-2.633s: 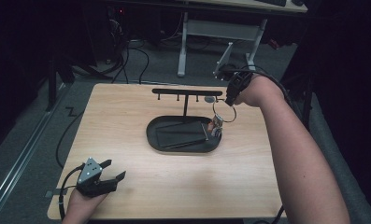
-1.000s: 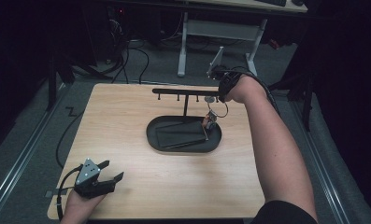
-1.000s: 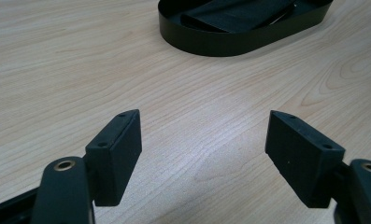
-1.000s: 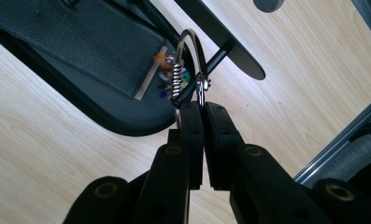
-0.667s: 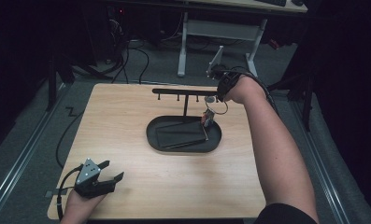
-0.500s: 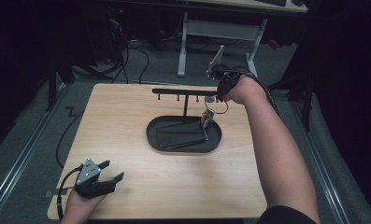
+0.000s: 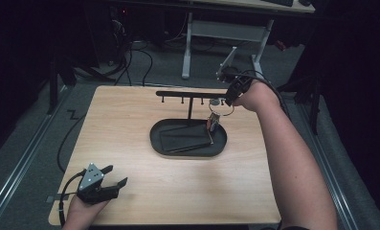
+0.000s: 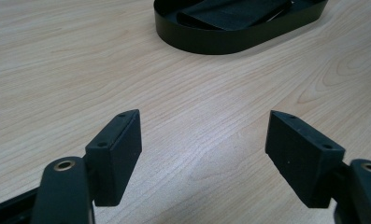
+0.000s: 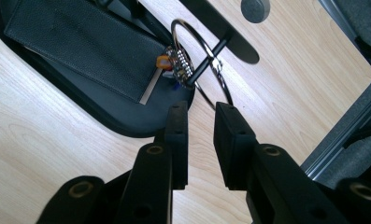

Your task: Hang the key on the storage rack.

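A metal key ring (image 9: 206, 70) with a small beaded charm (image 9: 176, 63) hangs from the end peg of the black hook rack (image 7: 187, 93), over the right end of the black oval tray (image 7: 154, 139). My right gripper (image 9: 199, 109) sits just behind the ring. Its jaws have just been opening and stand a little apart; the ring lies ahead of the tips, not pressed between them. In the high view the right gripper (image 7: 226, 98) is at the rack's right end. My left gripper (image 7: 117, 175) rests wide open at the table's front left corner, nothing between its jaws (image 8: 204, 135).
A flat black wallet (image 9: 80, 46) lies inside the tray (image 8: 230, 42). The rack's post rises from the tray's far side. Bare wooden tabletop (image 7: 130, 120) spreads left and in front of the tray. The table's right edge and a metal rail (image 9: 342, 135) run close to my right gripper.
My right hand carried the key ring up and left from over the tray's right end to the rack's end peg, then drew back slightly to the right. The left gripper stayed still.
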